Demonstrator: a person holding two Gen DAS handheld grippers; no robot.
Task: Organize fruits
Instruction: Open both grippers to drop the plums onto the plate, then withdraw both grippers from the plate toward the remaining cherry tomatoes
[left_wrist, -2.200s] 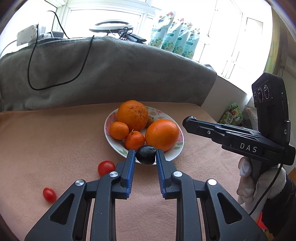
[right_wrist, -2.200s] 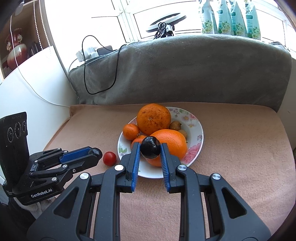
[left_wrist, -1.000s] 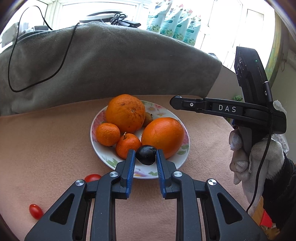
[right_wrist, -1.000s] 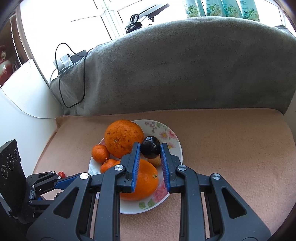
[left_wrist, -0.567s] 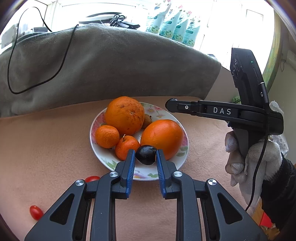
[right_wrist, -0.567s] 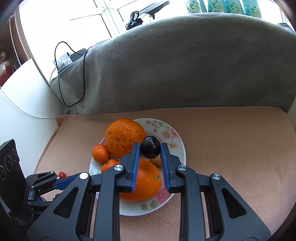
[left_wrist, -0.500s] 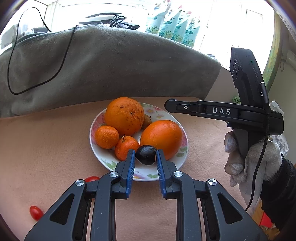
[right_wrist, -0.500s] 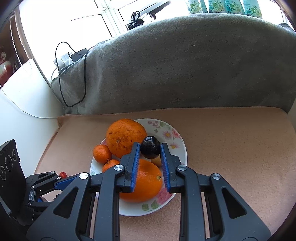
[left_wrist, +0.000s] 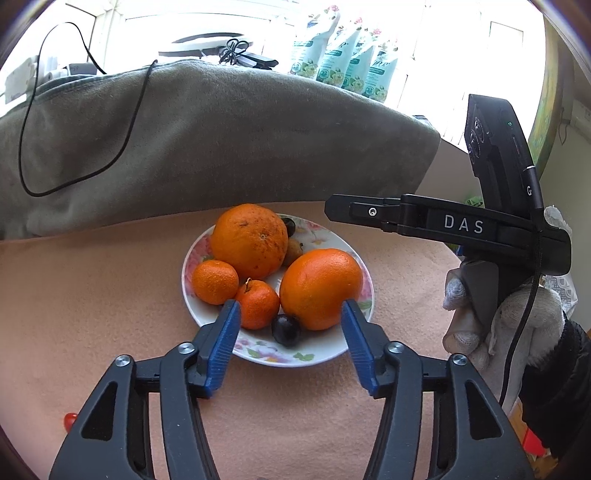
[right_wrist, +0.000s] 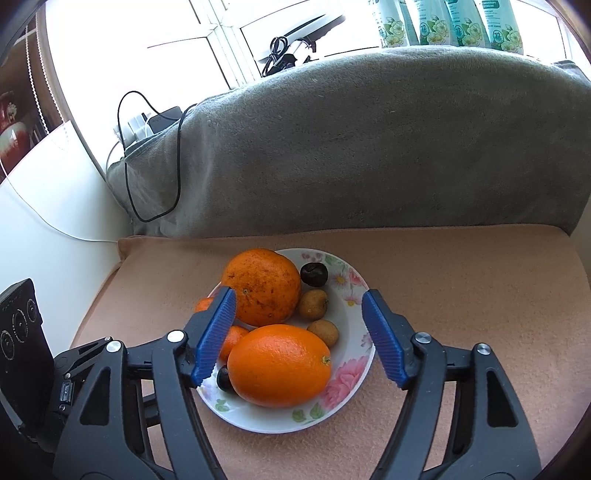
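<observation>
A flowered white plate (left_wrist: 317, 356) (right_wrist: 266, 419) on the peach cloth holds two big oranges (left_wrist: 320, 288) (right_wrist: 261, 291), two mandarins (left_wrist: 215, 281), small brown fruits (right_wrist: 313, 304) and two dark plums. My left gripper (left_wrist: 290, 313) is open just above the plate's near rim, with one plum (left_wrist: 285, 329) lying below it between a mandarin and an orange. My right gripper (right_wrist: 300, 300) is open above the plate, and the other plum (right_wrist: 314, 274) lies at the plate's far side. The right gripper also shows in the left wrist view (left_wrist: 334, 206).
A grey blanket-covered backrest (left_wrist: 207, 147) rises behind the plate, with a black cable on it. A cherry tomato (left_wrist: 69, 419) lies on the cloth at the near left. The cloth's left edge drops beside a white wall (right_wrist: 55, 206).
Both grippers have opened and let go of their dark plums, which now lie on the plate. Before, each was shut on a plum held over the plate.
</observation>
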